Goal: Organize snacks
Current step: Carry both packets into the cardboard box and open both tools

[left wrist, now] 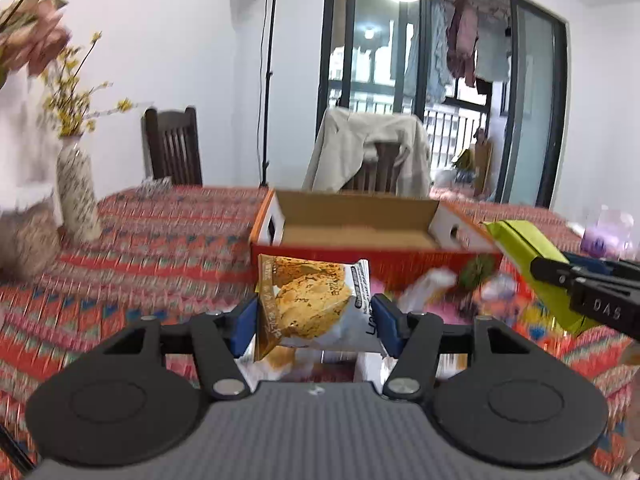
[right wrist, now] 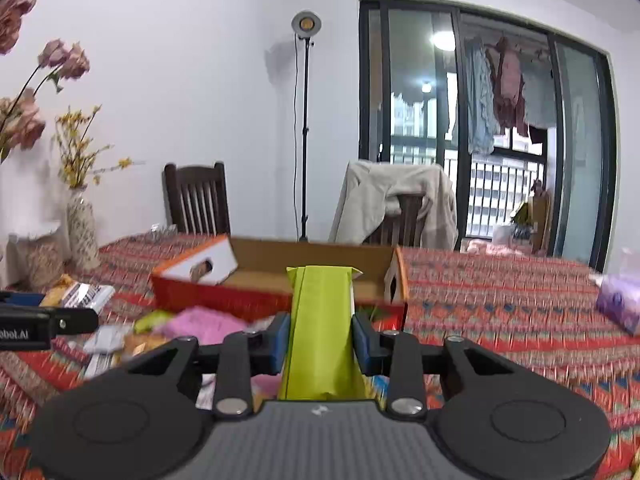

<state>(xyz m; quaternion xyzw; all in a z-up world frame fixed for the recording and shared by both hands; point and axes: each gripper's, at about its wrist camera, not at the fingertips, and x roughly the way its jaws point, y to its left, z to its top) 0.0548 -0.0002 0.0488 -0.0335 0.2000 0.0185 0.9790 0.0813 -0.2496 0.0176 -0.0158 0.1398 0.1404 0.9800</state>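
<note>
My left gripper [left wrist: 316, 320] is shut on a biscuit packet [left wrist: 308, 304] with a golden cookie picture, held above the tablecloth just in front of the open cardboard box [left wrist: 360, 236]. My right gripper [right wrist: 320, 340] is shut on a lime-green snack packet [right wrist: 320, 328], held upright in front of the same box [right wrist: 260, 268]. The green packet [left wrist: 532, 256] and the right gripper show at the right of the left wrist view. The box has red sides and looks empty inside. Several loose snack packets [right wrist: 200, 324] lie on the table before the box.
The table has a red patterned cloth [left wrist: 160, 248]. A patterned vase [left wrist: 78, 192] with yellow flowers stands at the left. A purple tissue pack [right wrist: 620, 300] lies at the right. Two wooden chairs stand behind the table, one draped with a beige jacket [left wrist: 368, 152].
</note>
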